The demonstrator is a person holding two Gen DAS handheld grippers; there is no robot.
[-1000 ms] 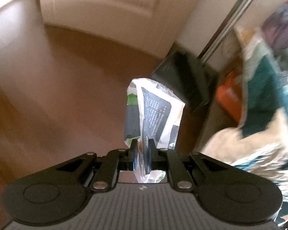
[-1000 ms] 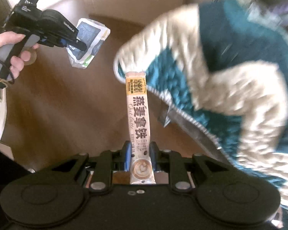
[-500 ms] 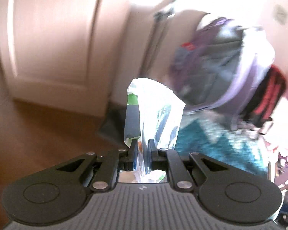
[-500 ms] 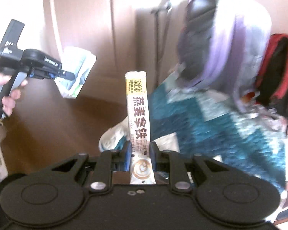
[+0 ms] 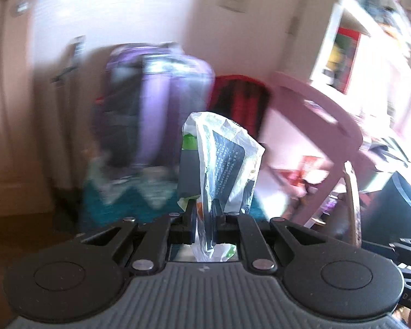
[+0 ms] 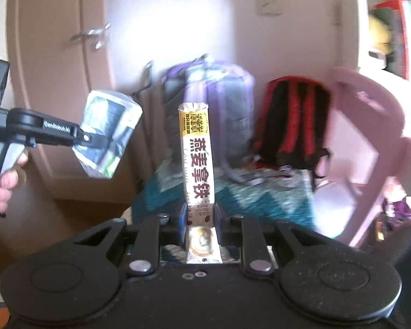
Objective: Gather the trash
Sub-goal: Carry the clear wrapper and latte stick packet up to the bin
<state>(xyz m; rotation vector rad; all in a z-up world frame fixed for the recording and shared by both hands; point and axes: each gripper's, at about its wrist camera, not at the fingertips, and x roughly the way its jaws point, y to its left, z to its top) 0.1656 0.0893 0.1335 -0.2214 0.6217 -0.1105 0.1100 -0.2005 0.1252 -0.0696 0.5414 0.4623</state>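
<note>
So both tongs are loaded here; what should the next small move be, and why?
Probably carry both pieces on toward a bin, keeping the grips closed. The left tongs are clamped on a crumpled plastic wrapper, the right tongs on an upright oat latte sachet. No bin shows in either view, only a purple backpack, red backpack and pink chair, so releasing now would drop trash.

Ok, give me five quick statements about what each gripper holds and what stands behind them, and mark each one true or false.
1. The left gripper is clamped on a crumpled plastic wrapper. True.
2. The right gripper is empty. False: it pinches an upright coffee sachet.
3. A purple backpack stands by the wall. True.
4. The backpack beside it is green. False: the second backpack is red and black.
5. A pink chair stands at the right. True.
</note>
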